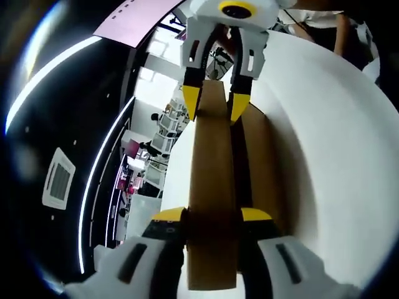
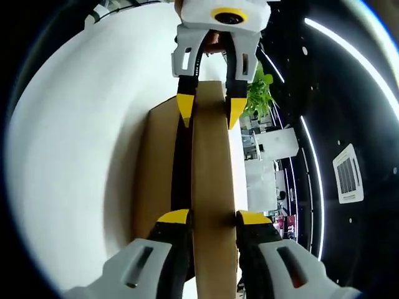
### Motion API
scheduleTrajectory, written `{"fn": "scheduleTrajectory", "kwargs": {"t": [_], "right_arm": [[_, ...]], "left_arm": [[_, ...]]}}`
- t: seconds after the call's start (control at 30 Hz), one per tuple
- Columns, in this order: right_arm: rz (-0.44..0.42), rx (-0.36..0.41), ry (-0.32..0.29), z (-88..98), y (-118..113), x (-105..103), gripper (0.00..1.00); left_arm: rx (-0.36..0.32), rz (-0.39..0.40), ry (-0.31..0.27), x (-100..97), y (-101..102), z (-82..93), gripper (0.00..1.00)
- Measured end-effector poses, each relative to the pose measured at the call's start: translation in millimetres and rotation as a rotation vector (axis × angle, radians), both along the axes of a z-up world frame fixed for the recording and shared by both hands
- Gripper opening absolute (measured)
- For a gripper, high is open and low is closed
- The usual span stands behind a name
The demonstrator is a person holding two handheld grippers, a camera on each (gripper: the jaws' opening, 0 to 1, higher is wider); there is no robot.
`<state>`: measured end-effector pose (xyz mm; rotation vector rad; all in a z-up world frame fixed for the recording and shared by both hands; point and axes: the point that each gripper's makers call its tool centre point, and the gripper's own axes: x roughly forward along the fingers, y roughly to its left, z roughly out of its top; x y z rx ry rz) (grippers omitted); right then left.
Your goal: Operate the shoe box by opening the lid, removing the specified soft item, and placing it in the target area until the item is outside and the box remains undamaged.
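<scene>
Bright, even indoor light; long white ceiling light strips glare as curved streaks against a dark ceiling. The white worktop is nearly blown out. Strong fisheye bending at edges; near foreground soft

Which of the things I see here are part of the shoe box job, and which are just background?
Part of the job:
- cardboard lid, clamped at both ends
- left gripper
- right gripper
- box body beneath
- white table

Just background:
- potted plant
- white shelves
- ceiling vent
</scene>
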<state>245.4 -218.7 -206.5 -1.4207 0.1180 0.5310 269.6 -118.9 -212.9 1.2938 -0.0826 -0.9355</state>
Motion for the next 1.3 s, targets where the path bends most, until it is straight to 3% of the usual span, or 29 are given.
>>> {"fn": "scheduleTrajectory", "kwargs": {"t": [0.6, 1.3], "right_arm": [[0.008, -0.004, 0.005, 10.4, 3, 1, 0.27], [0.019, 0.013, 0.072, 22.3, 1, 6, 0.27]], "left_arm": [[-0.009, -0.028, 0.05, 0.5, -1, 7.1, 0.32], [-0.02, -0.078, 0.118, 2.5, -2, 20.7, 0.32]]}}
